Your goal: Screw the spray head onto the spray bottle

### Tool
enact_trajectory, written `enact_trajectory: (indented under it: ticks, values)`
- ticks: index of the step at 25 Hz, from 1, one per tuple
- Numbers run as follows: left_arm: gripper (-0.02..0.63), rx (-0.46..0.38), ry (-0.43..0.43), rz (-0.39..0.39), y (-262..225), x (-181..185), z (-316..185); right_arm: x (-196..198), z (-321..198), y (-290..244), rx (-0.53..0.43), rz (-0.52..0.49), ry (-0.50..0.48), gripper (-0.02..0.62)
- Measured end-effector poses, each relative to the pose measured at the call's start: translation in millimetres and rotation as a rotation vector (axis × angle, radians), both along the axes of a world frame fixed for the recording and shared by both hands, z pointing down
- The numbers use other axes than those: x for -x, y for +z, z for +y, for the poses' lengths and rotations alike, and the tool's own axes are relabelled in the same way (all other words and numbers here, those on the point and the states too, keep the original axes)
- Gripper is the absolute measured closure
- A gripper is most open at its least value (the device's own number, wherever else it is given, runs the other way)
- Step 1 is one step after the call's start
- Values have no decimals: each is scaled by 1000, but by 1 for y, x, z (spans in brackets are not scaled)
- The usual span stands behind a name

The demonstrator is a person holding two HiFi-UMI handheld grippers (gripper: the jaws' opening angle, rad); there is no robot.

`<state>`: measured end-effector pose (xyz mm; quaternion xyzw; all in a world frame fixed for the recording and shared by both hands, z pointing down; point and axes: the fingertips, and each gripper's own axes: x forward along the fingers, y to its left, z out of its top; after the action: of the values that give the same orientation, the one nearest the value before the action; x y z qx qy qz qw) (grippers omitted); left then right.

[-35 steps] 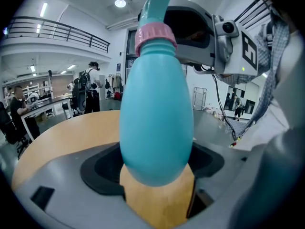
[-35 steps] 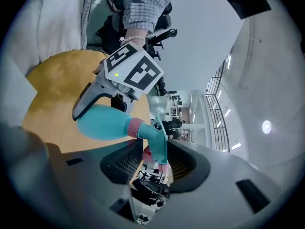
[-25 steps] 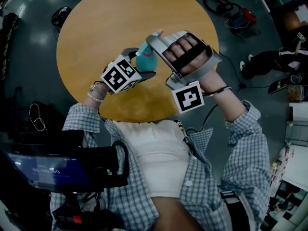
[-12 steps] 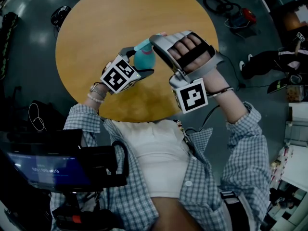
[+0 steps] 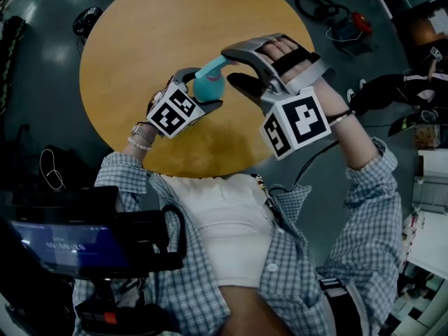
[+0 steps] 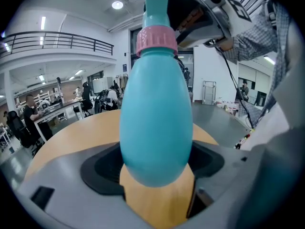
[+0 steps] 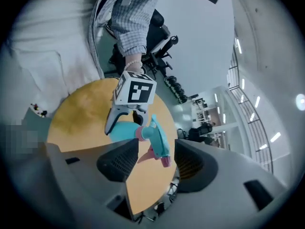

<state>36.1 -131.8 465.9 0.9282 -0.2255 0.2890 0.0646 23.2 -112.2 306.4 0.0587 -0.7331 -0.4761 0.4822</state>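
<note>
A teal spray bottle (image 5: 208, 88) hangs above the round wooden table (image 5: 140, 40), and my left gripper (image 5: 203, 89) is shut on its belly. In the left gripper view the bottle (image 6: 155, 123) fills the middle, with a pink collar (image 6: 156, 40) and the teal spray head's neck (image 6: 156, 4) on top. My right gripper (image 5: 234, 65) stands open beside the spray head (image 5: 212, 66). Its jaws have just been opening. In the right gripper view the spray head (image 7: 159, 137) shows between the two jaws, and neither pad touches it.
Grey floor surrounds the table, with black cables and a red object (image 5: 360, 23) at the upper right. A dark item (image 5: 87, 23) lies on the floor at the upper left. A black camera rig (image 5: 84, 247) sits at the person's left side.
The right gripper has rolled, its marker cube now facing up, and its jaws have come off the spray head and spread wider. The left gripper and bottle stayed put.
</note>
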Motion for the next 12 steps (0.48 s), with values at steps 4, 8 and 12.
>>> enact_trajectory:
  ticks: [4, 8, 12]
  values:
    - [187, 10, -2, -7, 7, -2, 3, 3, 7, -6, 187, 139, -93, 383]
    - [187, 9, -2, -6, 13, -7, 4, 10, 3, -9, 282, 305, -150, 383]
    - [187, 5, 0, 12, 13, -12, 5, 9, 4, 18, 298, 512, -247, 383]
